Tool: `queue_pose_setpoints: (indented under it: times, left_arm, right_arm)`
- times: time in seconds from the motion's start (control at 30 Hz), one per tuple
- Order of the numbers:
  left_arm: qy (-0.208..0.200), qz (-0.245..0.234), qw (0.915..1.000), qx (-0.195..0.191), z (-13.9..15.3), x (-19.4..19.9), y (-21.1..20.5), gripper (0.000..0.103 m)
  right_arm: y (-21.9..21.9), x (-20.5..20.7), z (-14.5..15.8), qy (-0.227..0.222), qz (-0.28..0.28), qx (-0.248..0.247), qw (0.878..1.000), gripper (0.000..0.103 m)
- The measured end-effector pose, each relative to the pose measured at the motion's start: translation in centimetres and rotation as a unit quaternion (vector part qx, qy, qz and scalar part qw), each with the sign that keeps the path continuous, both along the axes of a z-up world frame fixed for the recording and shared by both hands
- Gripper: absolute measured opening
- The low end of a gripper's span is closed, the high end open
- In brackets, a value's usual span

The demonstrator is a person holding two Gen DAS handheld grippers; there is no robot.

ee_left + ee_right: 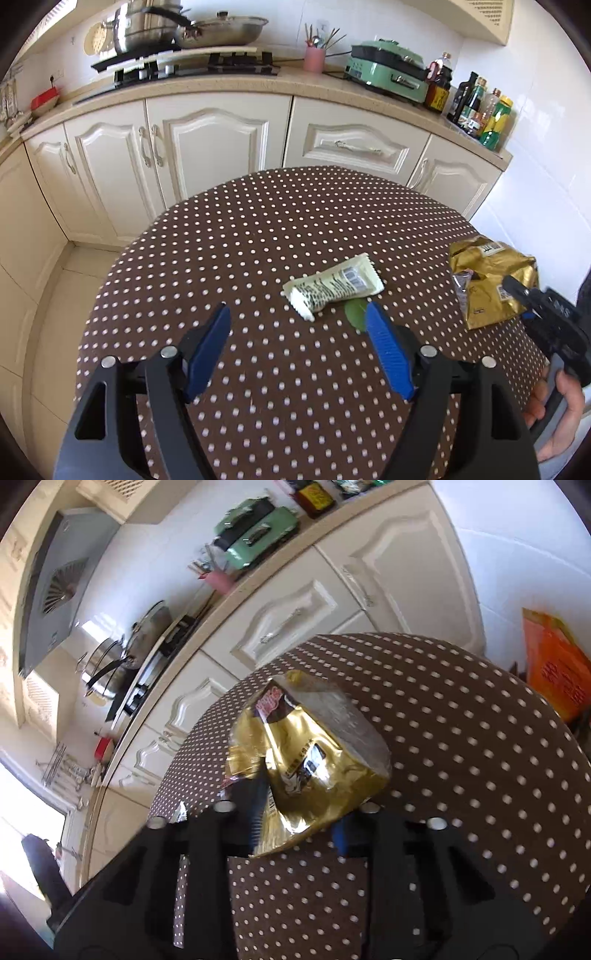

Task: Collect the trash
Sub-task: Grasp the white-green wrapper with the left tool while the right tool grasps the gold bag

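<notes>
Right tongs (299, 823) clamped on a crinkled, glossy gold foil snack bag (295, 760) at frame centre, over the round, brown, white-dotted table (480, 738). Left tongs (299, 325) spread wide, ribbed blue pads (384, 350) near a squashed cream plastic tube (332, 284) and flat green leaf (355, 314), centre frame.

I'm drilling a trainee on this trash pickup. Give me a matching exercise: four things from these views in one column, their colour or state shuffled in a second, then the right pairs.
Things:
1. gold snack bag
2. squeezed tube
3. leaf
4. left hand-held gripper

States:
A. open above the table, holding nothing
B. green, lying flat beside the tube
C. pinched in the right hand-held gripper
D. pale, lying on the polka-dot tablecloth, printed side up

Pairs: 1-C, 2-D, 3-B, 4-A
</notes>
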State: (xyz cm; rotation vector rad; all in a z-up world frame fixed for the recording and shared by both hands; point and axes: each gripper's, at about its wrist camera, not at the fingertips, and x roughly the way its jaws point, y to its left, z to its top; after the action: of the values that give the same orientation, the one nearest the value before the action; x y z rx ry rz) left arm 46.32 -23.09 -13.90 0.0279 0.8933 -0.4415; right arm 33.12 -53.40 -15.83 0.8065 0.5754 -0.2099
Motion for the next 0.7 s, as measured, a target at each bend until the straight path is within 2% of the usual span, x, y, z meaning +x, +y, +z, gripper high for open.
queue_pose_setpoints:
  times: [0.03, 0.13, 0.2, 0.27, 0.37, 0.53, 0.7]
  left_arm:
    - [0.005, 0.001, 1.0, 0.0, -0.3, 0.5, -0.2, 0.074]
    - [0.013, 0.002, 0.9999, 0.011, -1.4, 1.8, -1.1, 0.074]
    - [0.017, 0.003, 0.9997, 0.017, -2.0, 2.5, -1.8, 0.074]
    - [0.013, -0.001, 0.9997, 0.023, -2.2, 2.9, -2.3, 0.074]
    - [0.006, -0.046, 0.9983, 0.036, -2.5, 3.1, -3.4, 0.074]
    - [-0.042, -0.111, 0.9868, 0.111, -2.8, 3.0, -4.4, 0.074]
    - [-0.061, -0.136, 0.9807, 0.127, -3.5, 3.5, -5.8, 0.074]
  right_arm:
    - [0.6, 0.2, 0.4, -0.004, 0.008, -0.016, 1.0, 0.011]
    - [3.9, 0.3, 2.9, -0.01, 0.029, -0.125, 0.992, 0.006]
    - [6.9, 0.5, 5.0, -0.02, 0.042, -0.208, 0.977, 0.005]
    - [9.4, 0.8, 6.5, -0.034, 0.051, -0.256, 0.965, 0.005]
    - [11.4, 1.6, 7.3, -0.047, 0.066, -0.271, 0.959, 0.005]
    - [12.5, 2.7, 5.8, -0.039, 0.088, -0.27, 0.958, 0.006]
    - [13.2, 3.0, 5.0, -0.034, 0.101, -0.277, 0.955, 0.006]
